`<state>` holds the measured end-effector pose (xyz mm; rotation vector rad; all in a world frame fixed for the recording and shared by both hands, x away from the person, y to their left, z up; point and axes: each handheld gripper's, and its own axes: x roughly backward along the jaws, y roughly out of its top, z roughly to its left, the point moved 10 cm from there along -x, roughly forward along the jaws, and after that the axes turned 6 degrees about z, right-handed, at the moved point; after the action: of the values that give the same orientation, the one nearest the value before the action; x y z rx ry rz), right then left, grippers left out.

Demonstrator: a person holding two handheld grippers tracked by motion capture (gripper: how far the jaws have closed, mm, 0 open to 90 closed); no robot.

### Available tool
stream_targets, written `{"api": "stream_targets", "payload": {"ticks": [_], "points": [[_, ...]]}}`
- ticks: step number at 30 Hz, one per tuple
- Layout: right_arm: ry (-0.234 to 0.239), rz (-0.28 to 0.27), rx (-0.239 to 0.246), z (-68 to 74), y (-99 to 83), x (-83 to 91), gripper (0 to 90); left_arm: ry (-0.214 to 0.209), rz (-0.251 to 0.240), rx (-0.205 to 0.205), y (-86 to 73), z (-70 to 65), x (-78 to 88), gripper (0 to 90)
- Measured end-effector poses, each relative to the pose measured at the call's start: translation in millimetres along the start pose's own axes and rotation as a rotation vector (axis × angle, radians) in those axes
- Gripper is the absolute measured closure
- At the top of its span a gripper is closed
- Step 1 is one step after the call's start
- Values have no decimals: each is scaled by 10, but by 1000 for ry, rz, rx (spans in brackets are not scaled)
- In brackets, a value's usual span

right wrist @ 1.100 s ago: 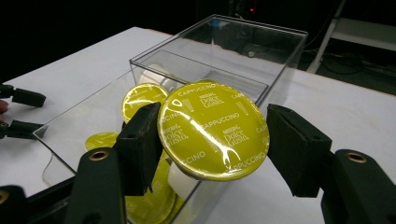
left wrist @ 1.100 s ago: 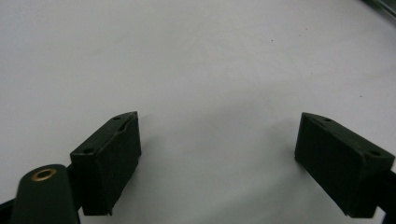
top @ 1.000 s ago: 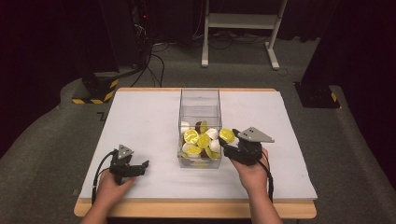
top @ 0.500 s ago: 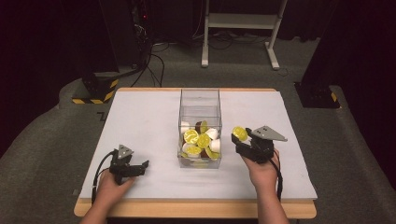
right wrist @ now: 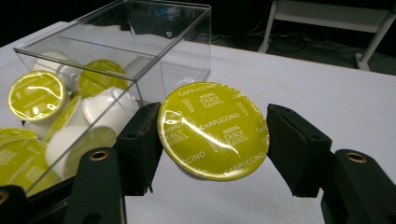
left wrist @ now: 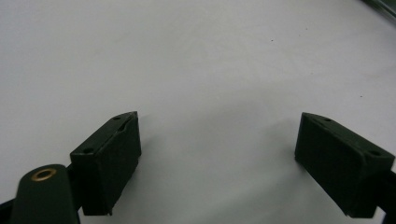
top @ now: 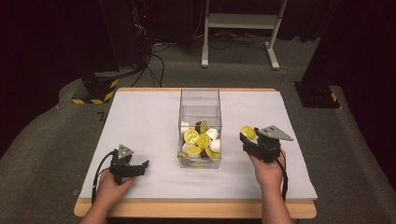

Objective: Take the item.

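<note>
Capsule (top: 247, 132) with a yellow-green lid sits pinched in the right gripper (top: 250, 138), right of the clear box (top: 200, 98), above the white table (top: 140, 121); its body is too small to make out there. The left gripper (top: 140, 167) rests well left of the box.

The left gripper (left wrist: 217, 158) view shows jaws wide apart over bare table (left wrist: 196, 56), nothing between them.

In the right gripper (right wrist: 212, 140) view, both pads press the capsule's (right wrist: 214, 130) rim; its cup underside is hidden. The box (right wrist: 140, 60) stands just left, its capsules (right wrist: 36, 95) cut off by the frame edge.

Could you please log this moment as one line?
right hand-held gripper: shut on yellow-lidded coffee capsule | clear plastic box: capsules inside | left hand-held gripper: open
</note>
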<state>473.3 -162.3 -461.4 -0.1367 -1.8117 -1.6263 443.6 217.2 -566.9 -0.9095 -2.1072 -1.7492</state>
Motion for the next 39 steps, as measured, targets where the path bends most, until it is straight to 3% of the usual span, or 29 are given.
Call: {"api": "stream_targets", "payload": {"ticks": [7,16,29,39], "points": [[-13,24,-7,-97,-93,-97,385,0,1,-1,-1,1,0,146],[-67,88,-28,-235,-221,-274,385,1,3,-4,-2,3,1,146],[-81,124,-42,-360,-290,-524,385,0,0,-1,-1,0,0,146],[-123,163,-53,-501,-354,-740,385,1,1,-2,-1,1,1,146]]}}
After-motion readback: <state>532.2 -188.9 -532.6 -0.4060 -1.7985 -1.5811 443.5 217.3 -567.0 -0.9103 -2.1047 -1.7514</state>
